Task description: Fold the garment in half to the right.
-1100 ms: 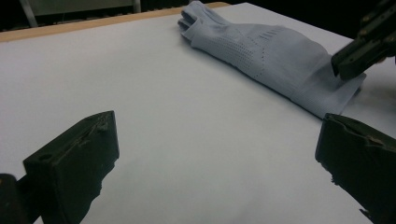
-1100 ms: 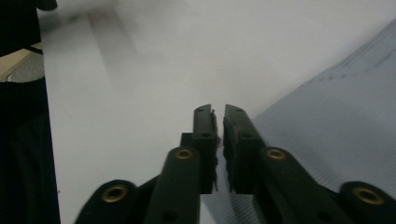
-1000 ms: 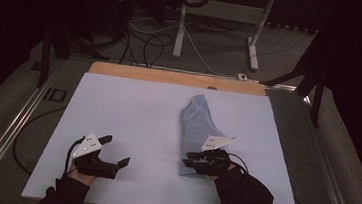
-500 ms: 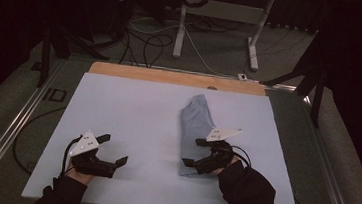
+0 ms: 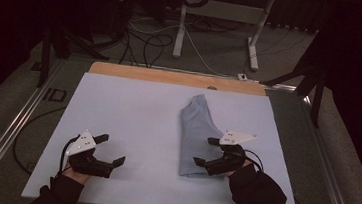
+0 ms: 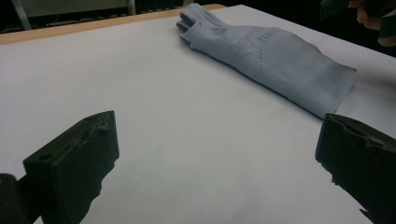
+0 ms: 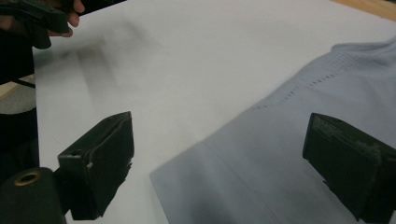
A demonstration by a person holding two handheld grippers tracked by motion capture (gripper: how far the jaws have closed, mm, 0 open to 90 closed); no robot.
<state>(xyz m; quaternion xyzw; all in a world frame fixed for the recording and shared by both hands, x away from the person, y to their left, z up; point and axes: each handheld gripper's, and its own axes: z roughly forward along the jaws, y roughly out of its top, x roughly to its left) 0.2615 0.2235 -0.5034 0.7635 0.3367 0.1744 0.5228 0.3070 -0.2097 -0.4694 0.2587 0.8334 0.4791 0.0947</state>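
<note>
Garment [image 5: 197,136] folded into a long narrow strip, lying flat right of centre on the white table [image 5: 132,117], far end toward the wooden edge [image 5: 171,76]. Fold looks done; possibly one more fold left, can't say. Right gripper [image 5: 208,152] over garment's near right corner, jaws just opened wide, nothing between them. Left gripper [image 5: 111,149] well left of garment, jaws spread, empty. Left gripper view: perforated knit pattern [image 6: 247,44] and hem band on garment, unreadable from high view. Right gripper view: near hem corner [image 7: 161,175] of garment close up.
</note>
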